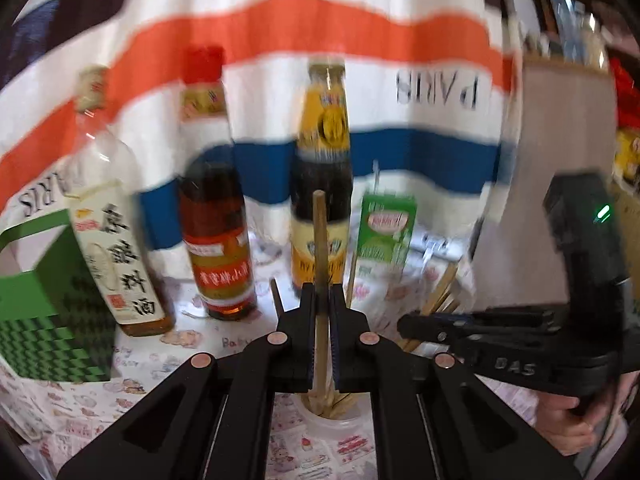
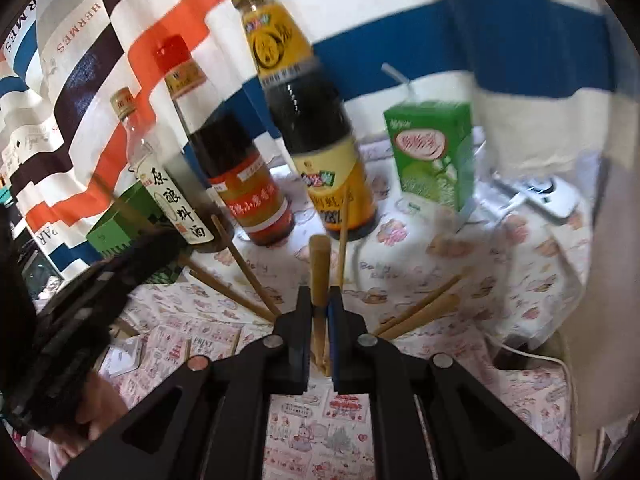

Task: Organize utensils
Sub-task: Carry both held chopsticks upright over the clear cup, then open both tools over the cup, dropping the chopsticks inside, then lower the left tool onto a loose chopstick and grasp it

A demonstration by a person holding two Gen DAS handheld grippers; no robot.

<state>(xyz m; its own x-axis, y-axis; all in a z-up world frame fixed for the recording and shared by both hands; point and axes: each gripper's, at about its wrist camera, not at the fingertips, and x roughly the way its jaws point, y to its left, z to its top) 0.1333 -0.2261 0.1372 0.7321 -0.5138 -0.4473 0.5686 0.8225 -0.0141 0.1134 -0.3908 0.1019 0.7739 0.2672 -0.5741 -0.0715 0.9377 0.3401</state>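
Note:
My left gripper [image 1: 322,296] is shut on a wooden chopstick [image 1: 320,236] that stands upright between its jaws. Its lower end sits in a clear plastic cup [image 1: 336,426] holding more sticks. To the right, a hand holds my right gripper [image 1: 408,326] in front of several loose chopsticks [image 1: 442,294]. In the right wrist view, my right gripper [image 2: 320,300] is shut on a thicker wooden chopstick [image 2: 320,268]. Other chopsticks [image 2: 248,270] fan out to both sides. What holds them is hidden under the jaws. My left gripper [image 2: 128,260] shows blurred at the left.
Three sauce bottles [image 1: 320,184] and a green drink carton [image 1: 386,232] stand at the back on the patterned tablecloth [image 2: 500,280]. A green box [image 1: 48,312] is at the left and a cardboard box [image 1: 560,152] at the right. A white device [image 2: 556,200] with a cable lies far right.

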